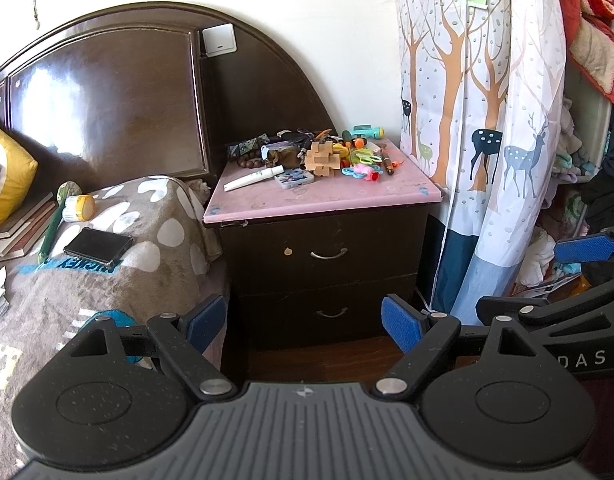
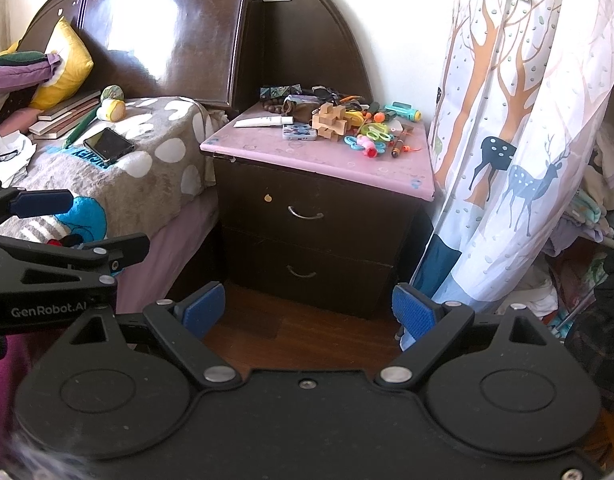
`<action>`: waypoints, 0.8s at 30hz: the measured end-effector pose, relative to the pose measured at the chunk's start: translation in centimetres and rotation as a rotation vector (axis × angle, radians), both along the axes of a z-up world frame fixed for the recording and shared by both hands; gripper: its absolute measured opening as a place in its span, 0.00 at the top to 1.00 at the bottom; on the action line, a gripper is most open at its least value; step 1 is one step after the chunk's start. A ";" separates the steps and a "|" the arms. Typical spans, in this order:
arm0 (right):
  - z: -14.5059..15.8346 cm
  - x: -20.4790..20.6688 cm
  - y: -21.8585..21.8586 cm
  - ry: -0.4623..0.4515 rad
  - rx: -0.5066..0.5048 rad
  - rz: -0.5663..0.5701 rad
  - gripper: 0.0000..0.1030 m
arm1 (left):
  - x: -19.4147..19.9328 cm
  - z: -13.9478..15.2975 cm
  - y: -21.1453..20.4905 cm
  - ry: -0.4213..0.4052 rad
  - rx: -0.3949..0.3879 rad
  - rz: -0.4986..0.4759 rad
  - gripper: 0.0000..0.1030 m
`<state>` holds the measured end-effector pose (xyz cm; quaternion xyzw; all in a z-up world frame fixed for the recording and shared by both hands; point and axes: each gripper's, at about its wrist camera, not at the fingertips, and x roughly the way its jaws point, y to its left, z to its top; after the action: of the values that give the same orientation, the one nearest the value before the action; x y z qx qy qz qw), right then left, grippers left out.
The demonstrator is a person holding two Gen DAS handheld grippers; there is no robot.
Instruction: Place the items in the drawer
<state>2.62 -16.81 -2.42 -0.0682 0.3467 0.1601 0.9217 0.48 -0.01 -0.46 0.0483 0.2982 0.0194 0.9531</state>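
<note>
Both claws (image 1: 303, 322) (image 2: 309, 310) wide open, empty, w/ bare floor (image 2: 299, 332) before shut nightstand drawers (image 2: 307, 216).

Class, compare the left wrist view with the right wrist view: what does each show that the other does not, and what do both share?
Only the left wrist view shows the red blanket piled at the top right, and the right tongs from the side. Only the right wrist view shows the black-rimmed eyeglasses on white paper on the bed, and the left tongs from the side. Both share the dark two-drawer nightstand with both drawers closed, the wooden interlocking puzzle on its pink top, and the black phone on the bed.
</note>
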 end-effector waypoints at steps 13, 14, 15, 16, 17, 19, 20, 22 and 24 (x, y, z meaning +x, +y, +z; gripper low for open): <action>-0.6 0.9 0.4 0.017 0.006 0.016 0.10 | 0.8 -0.6 0.5 0.015 -0.011 0.013 0.17; -0.7 1.0 0.4 0.020 0.007 0.016 0.10 | 0.8 -0.7 0.6 0.016 -0.012 0.014 0.17; -0.8 1.1 0.5 0.022 0.008 0.016 0.10 | 0.9 -0.7 0.6 0.016 -0.013 0.014 0.17; -0.8 1.2 0.5 0.023 0.008 0.017 0.10 | 1.0 -0.7 0.6 0.017 -0.015 0.013 0.17; -0.8 1.3 0.5 0.021 0.009 0.018 0.10 | 1.1 -0.8 0.6 0.017 -0.018 0.012 0.17; -0.9 1.4 0.4 0.018 0.012 0.020 0.10 | 1.4 -0.8 0.7 0.017 -0.024 0.012 0.17; -1.0 1.6 0.3 0.017 0.016 0.021 0.10 | 1.5 -0.9 0.7 0.018 -0.025 0.012 0.17; -1.1 1.9 0.2 0.018 0.024 0.022 0.10 | 1.9 -1.0 0.8 0.022 -0.026 0.010 0.17; -1.3 2.2 0.0 0.012 0.036 0.025 0.10 | 2.3 -1.1 1.0 0.025 -0.033 0.008 0.17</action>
<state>4.85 -16.79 -3.74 -0.0551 0.3482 0.1779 0.9187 2.76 1.00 -1.58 0.0314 0.3106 0.0177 0.9498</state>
